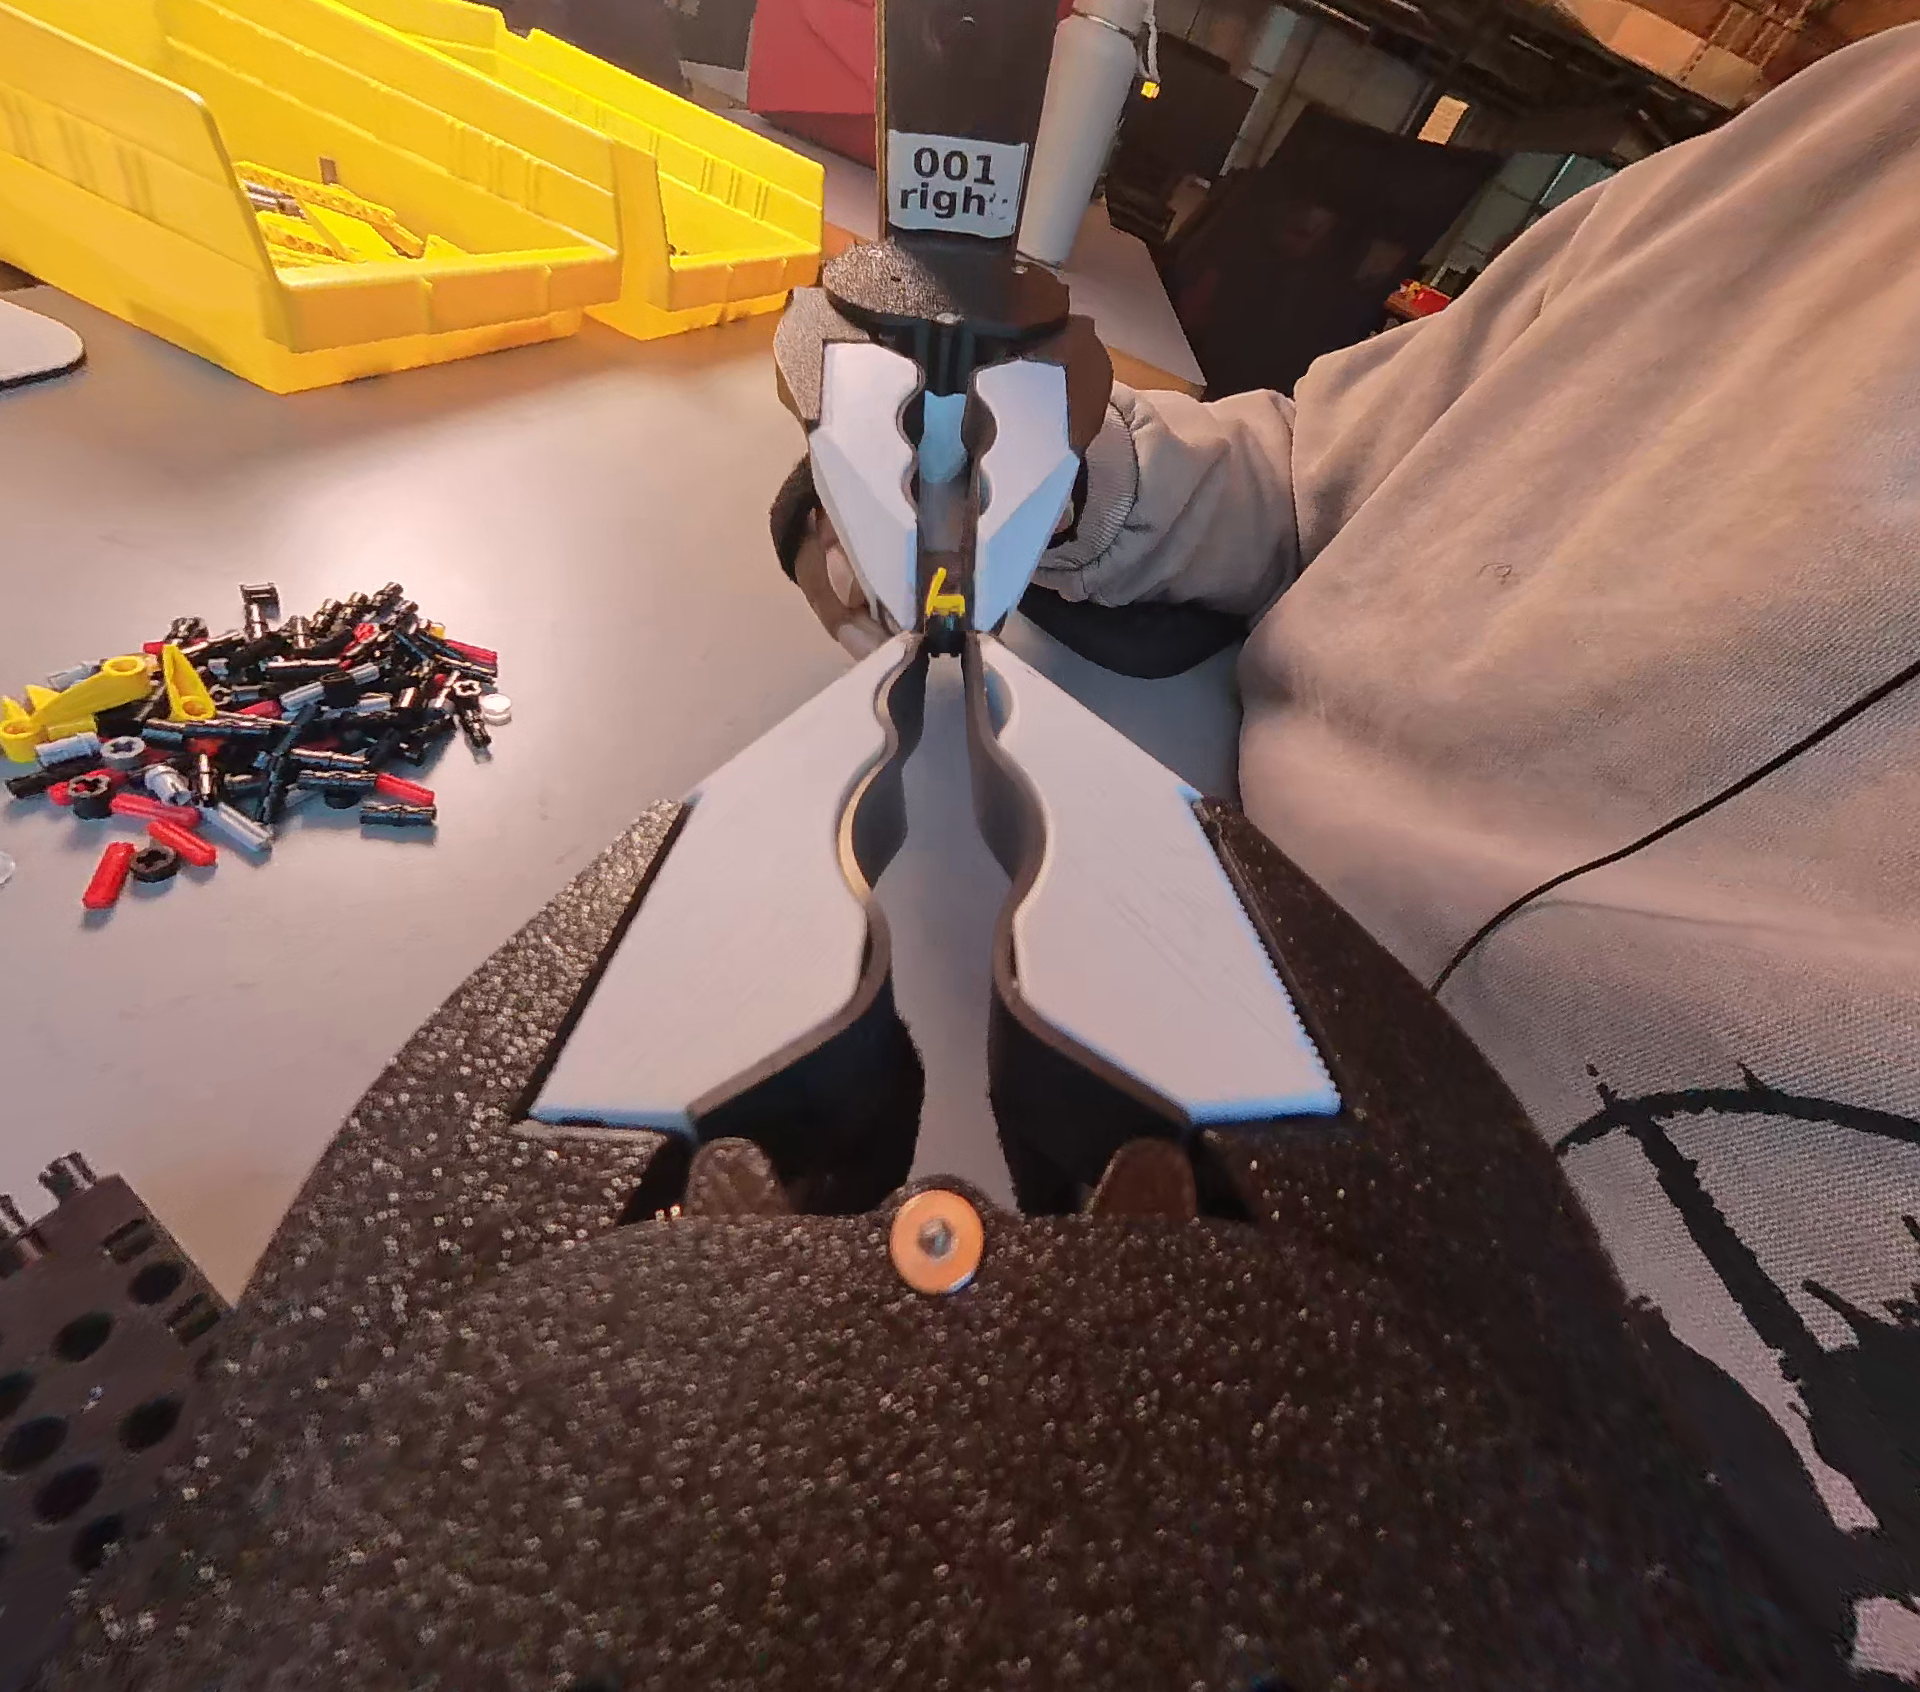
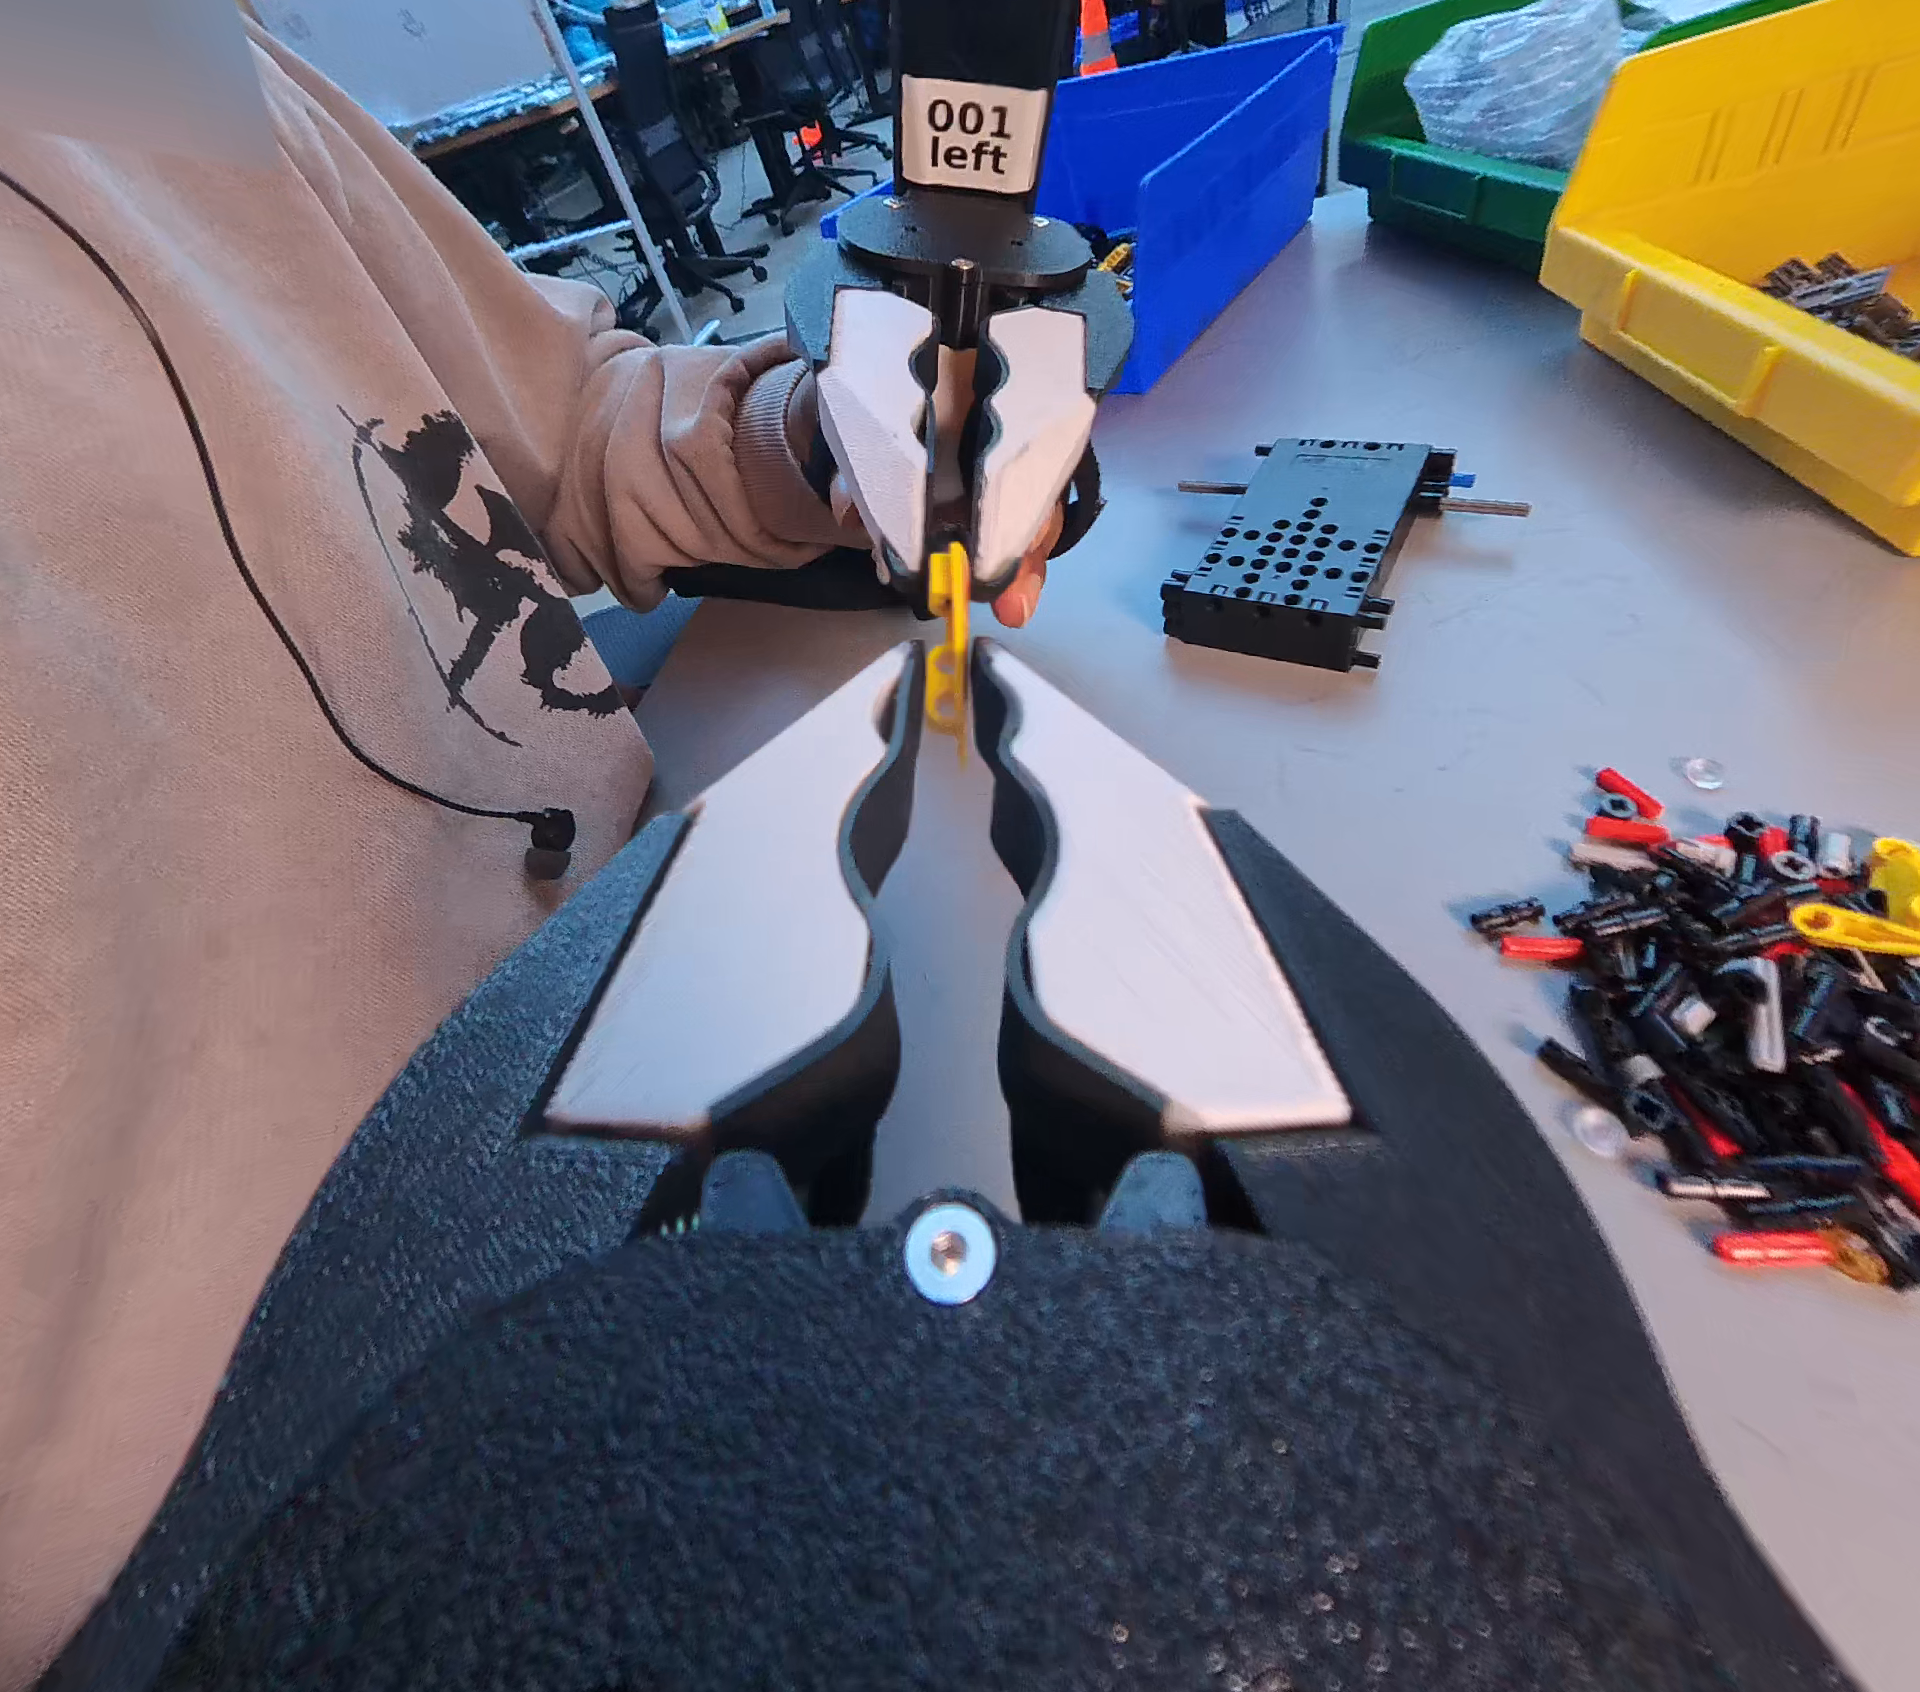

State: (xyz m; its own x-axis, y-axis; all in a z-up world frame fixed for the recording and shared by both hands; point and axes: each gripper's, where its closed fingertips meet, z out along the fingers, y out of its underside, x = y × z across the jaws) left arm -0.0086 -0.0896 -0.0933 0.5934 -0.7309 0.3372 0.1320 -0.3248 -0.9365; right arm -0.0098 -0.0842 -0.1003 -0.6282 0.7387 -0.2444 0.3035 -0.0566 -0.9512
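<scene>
Above the grey worktop [image 2: 1558,603] the two grippers are held tip to tip. A yellow beam [image 2: 948,666], its long axis pointing toward the right gripper [image 2: 948,655], is gripped at its far end by the left gripper [image 2: 951,572]. The right gripper's jaws are nearly closed about the near end; contact cannot be told. A pile of small pins [image 1: 260,728] lies well apart.

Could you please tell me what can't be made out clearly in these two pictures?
- Yellow beam: left wrist view shows only a sliver between both grippers' tips.
- Small black piece at the tips: too small to identify.
- Parts pile: blurred and cut off by the right wrist view's edge.
</scene>
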